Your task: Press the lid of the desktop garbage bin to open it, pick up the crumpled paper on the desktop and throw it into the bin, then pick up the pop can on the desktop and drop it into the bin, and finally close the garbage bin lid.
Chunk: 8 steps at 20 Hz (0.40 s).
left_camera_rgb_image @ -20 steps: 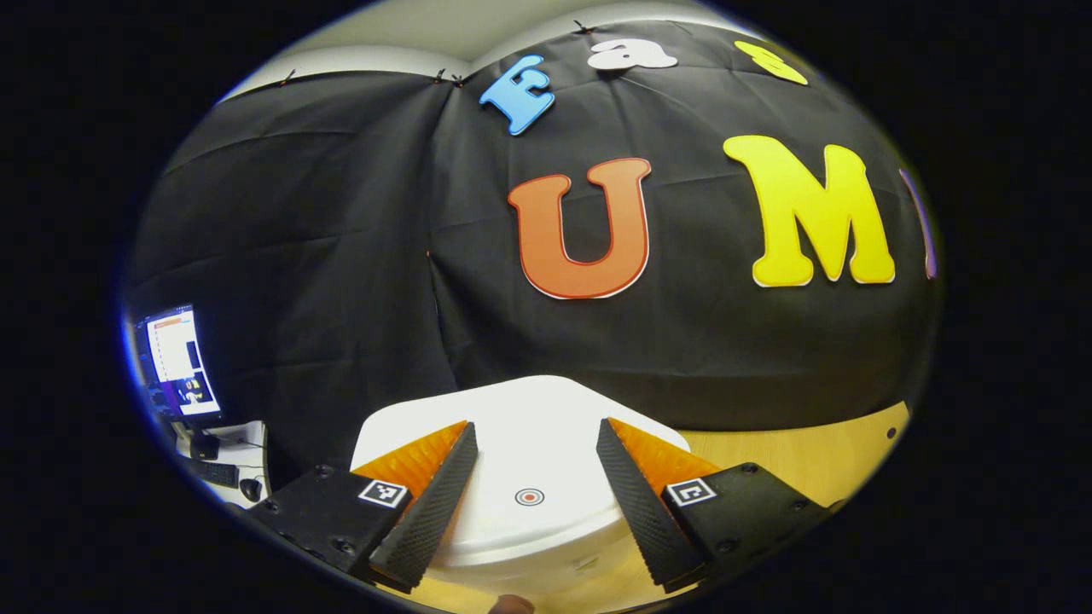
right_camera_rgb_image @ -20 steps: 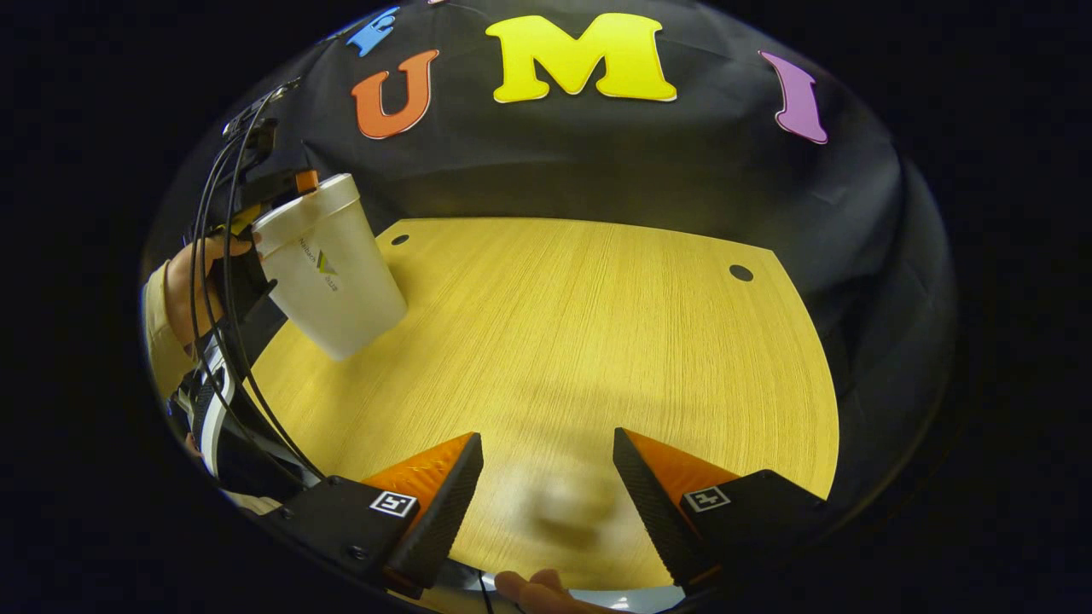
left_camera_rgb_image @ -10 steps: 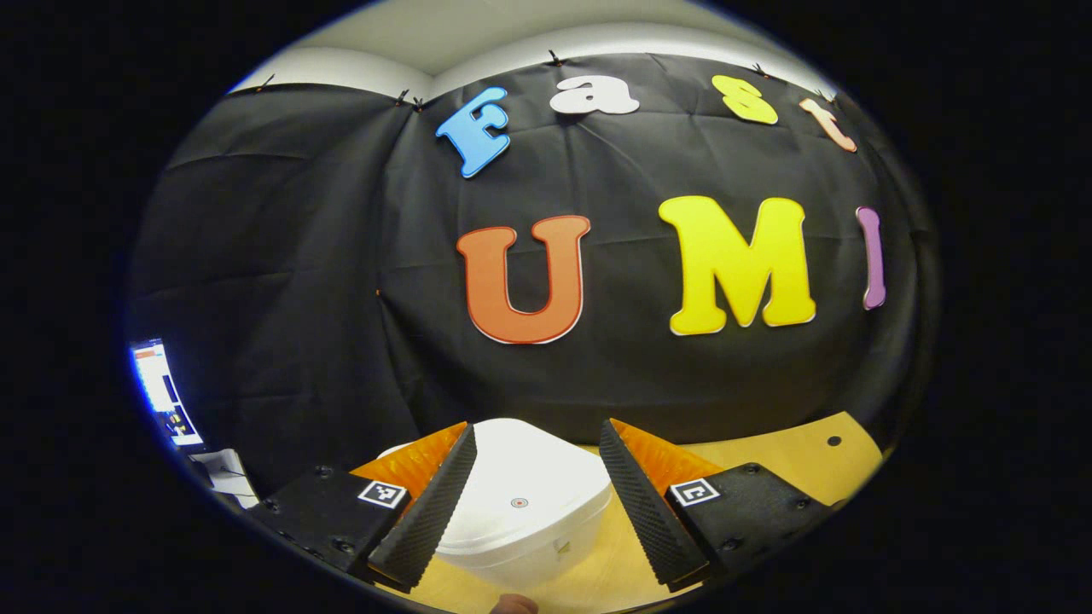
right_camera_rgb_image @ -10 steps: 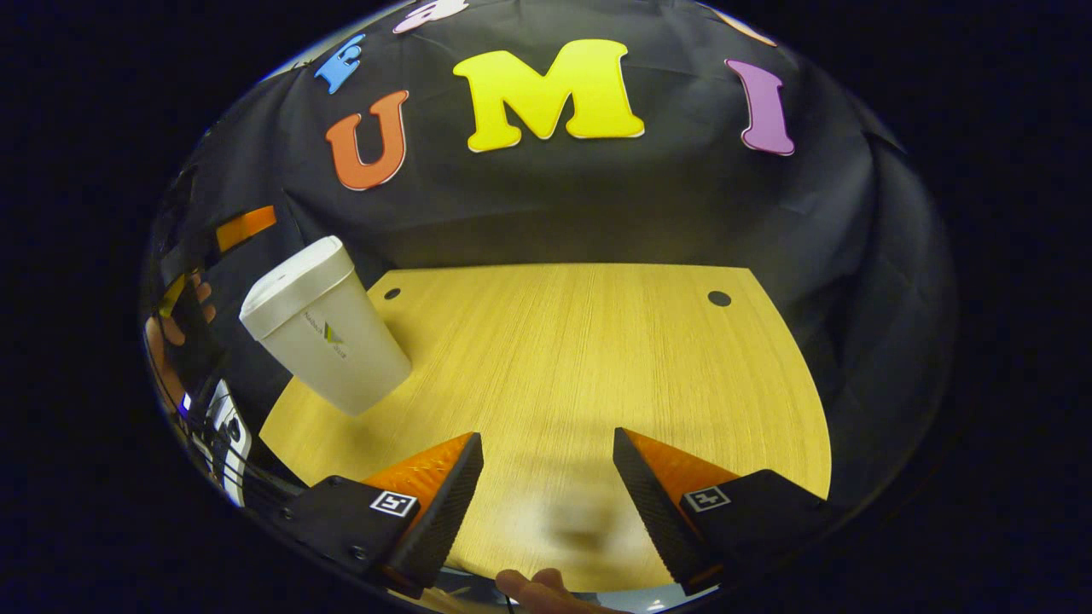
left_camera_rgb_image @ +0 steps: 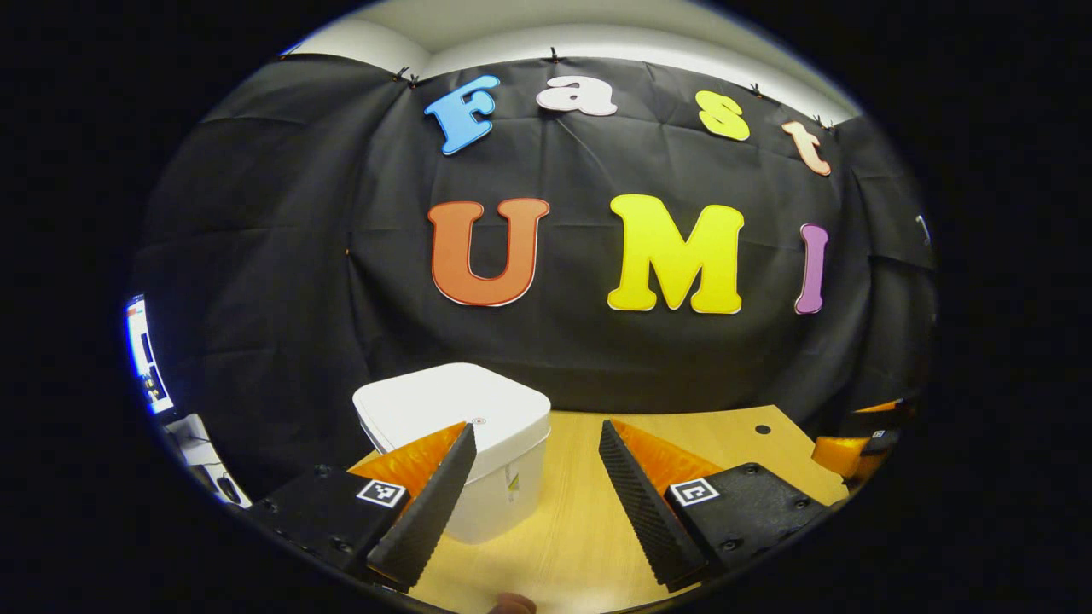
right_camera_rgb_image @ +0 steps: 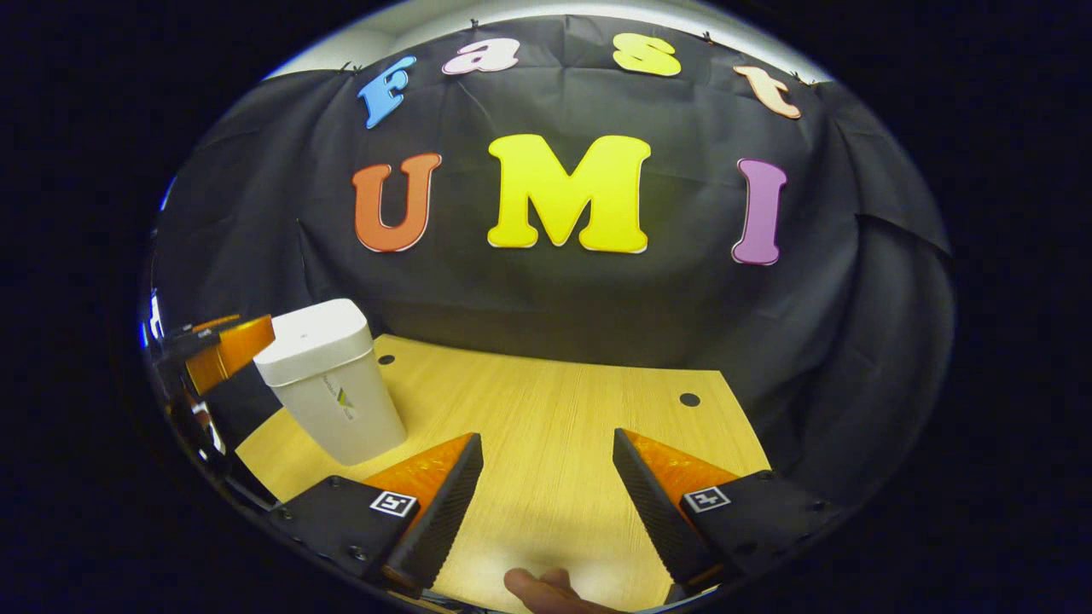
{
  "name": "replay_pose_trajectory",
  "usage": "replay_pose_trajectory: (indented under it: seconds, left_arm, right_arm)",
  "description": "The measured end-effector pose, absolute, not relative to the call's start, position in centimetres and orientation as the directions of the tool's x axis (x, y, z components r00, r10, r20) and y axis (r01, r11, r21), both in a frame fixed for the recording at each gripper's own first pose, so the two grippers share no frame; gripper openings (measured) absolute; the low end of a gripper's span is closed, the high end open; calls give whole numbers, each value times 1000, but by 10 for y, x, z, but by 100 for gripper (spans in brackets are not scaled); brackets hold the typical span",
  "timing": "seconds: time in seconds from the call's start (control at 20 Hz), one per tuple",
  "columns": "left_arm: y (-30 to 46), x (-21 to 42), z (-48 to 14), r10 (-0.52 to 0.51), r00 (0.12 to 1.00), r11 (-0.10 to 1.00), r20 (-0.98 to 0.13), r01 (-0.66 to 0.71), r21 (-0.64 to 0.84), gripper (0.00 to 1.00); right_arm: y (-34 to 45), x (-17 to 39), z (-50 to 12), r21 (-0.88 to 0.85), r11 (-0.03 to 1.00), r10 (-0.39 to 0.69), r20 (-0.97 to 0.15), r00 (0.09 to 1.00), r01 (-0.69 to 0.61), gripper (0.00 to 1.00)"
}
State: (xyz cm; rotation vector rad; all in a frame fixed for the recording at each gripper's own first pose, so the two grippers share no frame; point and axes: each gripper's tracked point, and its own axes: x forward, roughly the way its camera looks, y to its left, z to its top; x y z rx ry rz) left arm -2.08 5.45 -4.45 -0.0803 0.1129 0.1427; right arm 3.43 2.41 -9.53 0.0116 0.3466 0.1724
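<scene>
Bin (left_camera_rgb_image: 461, 426): one, white, square with rounded corners, lid down, a small red dot near the lid's front edge, standing on the table (left_camera_rgb_image: 572, 512) at lower left of the left gripper view, behind the left claw (left_camera_rgb_image: 533, 503), spread wide and empty. In the right gripper view one bin (right_camera_rgb_image: 328, 379) at left, logo on its side; right claw (right_camera_rgb_image: 546, 512) wide, empty.
</scene>
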Motion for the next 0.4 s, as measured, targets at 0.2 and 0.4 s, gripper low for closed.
replay_pose_trajectory:
  seconds: [0.2, 0.4]
  left_arm:
    - [34, -26, -39, 87, 993, 994, -76, -91, -60, 96]
    - [25, -23, -42, 58, 995, 997, -81, -62, -51, 96]
  right_arm:
    - [33, 28, -78, -16, 990, 129, -252, 959, -138, 97]
    - [50, 17, -83, -36, 981, 173, -265, 948, -190, 95]
